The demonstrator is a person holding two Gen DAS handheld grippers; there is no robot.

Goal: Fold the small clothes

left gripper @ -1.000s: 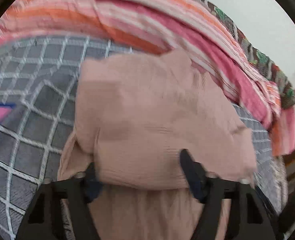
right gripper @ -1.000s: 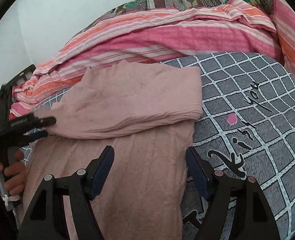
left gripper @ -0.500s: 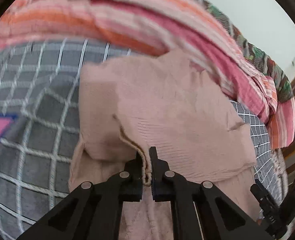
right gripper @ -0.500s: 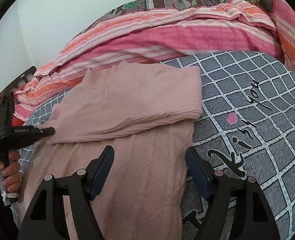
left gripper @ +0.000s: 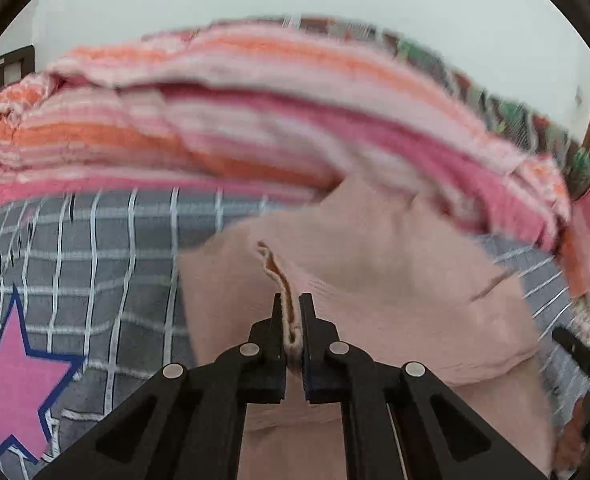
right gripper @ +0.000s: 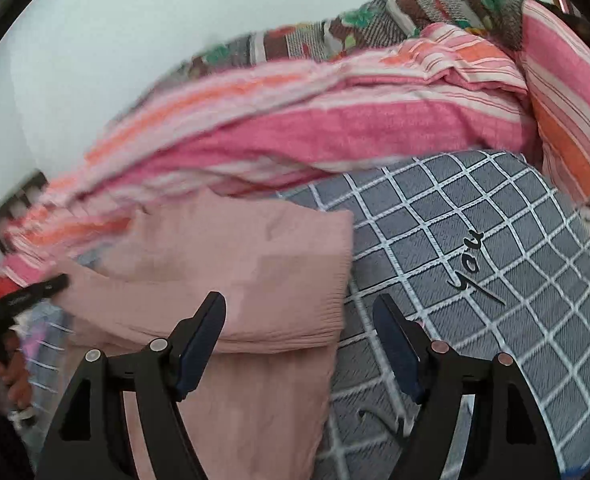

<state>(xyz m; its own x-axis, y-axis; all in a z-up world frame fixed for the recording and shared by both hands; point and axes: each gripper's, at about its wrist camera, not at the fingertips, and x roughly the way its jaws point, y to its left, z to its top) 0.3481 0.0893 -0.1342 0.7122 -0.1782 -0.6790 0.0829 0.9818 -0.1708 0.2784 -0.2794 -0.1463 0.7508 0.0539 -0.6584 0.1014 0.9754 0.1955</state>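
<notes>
Pink knit garment is spread on the bed, over the grey checked bedspread, w/ its upper part already doubled over the lower part; 1 garment is counted.

Going left to right: at the left edge of the fold, the left tool is pressed together on the garment's hem, a thin strip of cream-edged knit being pinched between the pads. In the right wrist view the same tool is seen at the garment's left side, held by a hand. Further right, the right tool is spread wide and nothing is gripped; its left finger hangs over the folded layer, its right finger over bare bedspread, so the garment's right edge lies between them.

Step in hand is judged to be a further fold, w/ the left corner taken and the right corner not yet. For it to be done well:
- right edge should be pinched thru both layers, approx. level w/ the left pinch, so the fold stays square
- both corners should be lifted together & kept taut, else the knit will sag in the middle
- bedspread should be kept out of the pinch

Counted: 2 tools, 1 hand in view, 1 bedspread, 1 pink star print, 1 striped pink-orange blanket bunched behind, 1 floral quilt behind that.
</notes>
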